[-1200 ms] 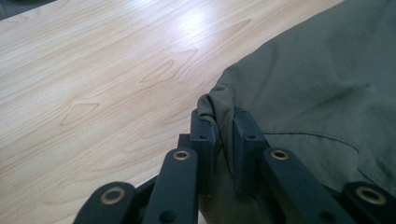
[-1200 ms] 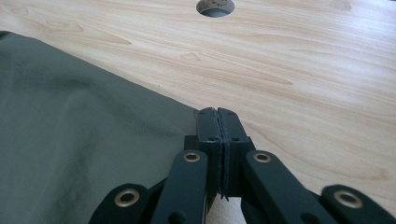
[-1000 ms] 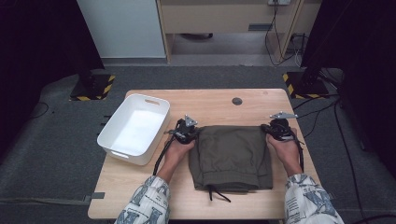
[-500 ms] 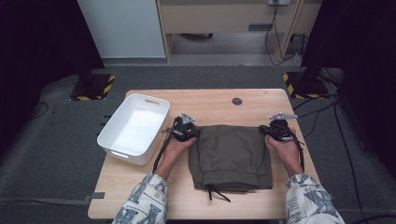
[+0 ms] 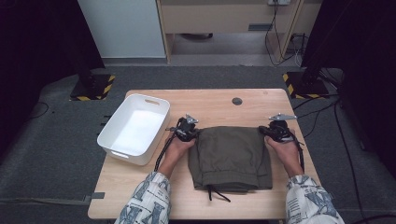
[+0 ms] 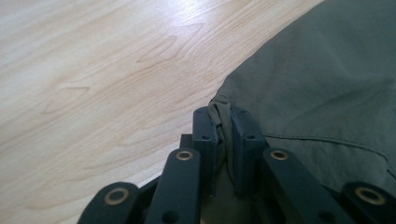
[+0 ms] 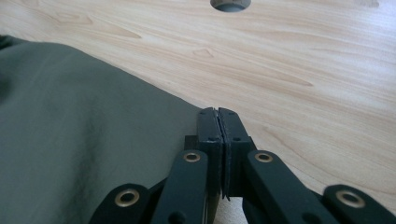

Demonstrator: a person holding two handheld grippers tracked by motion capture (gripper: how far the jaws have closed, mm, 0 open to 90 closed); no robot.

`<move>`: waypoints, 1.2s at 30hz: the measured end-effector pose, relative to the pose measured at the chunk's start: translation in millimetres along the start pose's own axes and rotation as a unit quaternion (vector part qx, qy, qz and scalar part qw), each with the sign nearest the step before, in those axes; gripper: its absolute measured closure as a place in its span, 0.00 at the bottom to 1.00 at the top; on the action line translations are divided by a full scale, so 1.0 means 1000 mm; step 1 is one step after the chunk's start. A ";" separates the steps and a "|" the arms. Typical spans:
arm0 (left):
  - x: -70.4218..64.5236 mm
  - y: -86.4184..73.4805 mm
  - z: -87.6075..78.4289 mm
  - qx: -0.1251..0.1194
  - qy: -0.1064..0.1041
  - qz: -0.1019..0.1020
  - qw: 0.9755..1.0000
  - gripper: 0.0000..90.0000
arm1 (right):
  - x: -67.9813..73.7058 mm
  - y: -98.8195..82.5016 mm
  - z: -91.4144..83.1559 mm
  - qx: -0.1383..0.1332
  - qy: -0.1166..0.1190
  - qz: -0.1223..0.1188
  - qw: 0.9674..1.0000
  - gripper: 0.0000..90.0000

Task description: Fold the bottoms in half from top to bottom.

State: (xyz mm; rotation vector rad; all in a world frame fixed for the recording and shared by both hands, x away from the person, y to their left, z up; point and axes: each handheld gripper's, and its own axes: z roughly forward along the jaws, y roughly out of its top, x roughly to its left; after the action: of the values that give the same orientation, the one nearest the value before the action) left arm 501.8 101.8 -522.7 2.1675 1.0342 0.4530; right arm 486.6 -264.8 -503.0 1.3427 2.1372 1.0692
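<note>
1. The folded olive trousers lie flat at mid-table, long axis running 12 to 6 o'clock, drawstring waistband at 6.
2. The left gripper, whose jaws have just been closing, pinches the cloth's 10 o'clock corner.
3. The right gripper is clenched tight at the 2 o'clock corner; whether it holds cloth is unclear.
4. A white bin sits at 9 o'clock.

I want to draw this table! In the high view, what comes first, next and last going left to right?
Tub → left tool → trousers → right tool.
</note>
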 end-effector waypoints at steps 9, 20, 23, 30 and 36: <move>0.000 0.008 -0.014 -0.037 0.007 -0.009 0.999 0.92 | -0.005 0.003 -0.015 -0.029 0.011 0.014 0.999 0.99; 0.002 0.019 -0.042 -0.056 -0.009 0.000 0.998 0.92 | -0.005 0.006 -0.022 -0.048 0.014 0.019 0.999 0.99; 0.007 0.020 -0.045 -0.063 -0.012 -0.015 0.998 0.92 | -0.002 0.010 -0.022 -0.043 0.013 0.017 0.999 0.99; 0.011 0.029 -0.059 -0.077 -0.009 -0.020 0.997 0.93 | 0.004 0.023 -0.024 -0.045 0.009 0.010 0.999 0.99; 0.017 0.030 -0.064 -0.078 -0.001 -0.031 0.996 0.93 | 0.010 0.032 -0.030 -0.053 0.012 0.009 0.998 0.99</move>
State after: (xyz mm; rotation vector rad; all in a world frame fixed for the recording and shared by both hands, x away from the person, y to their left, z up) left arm 492.2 129.1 -455.7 1.9923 1.0274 0.4857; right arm 480.1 -260.3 -458.8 1.3087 2.0589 1.1938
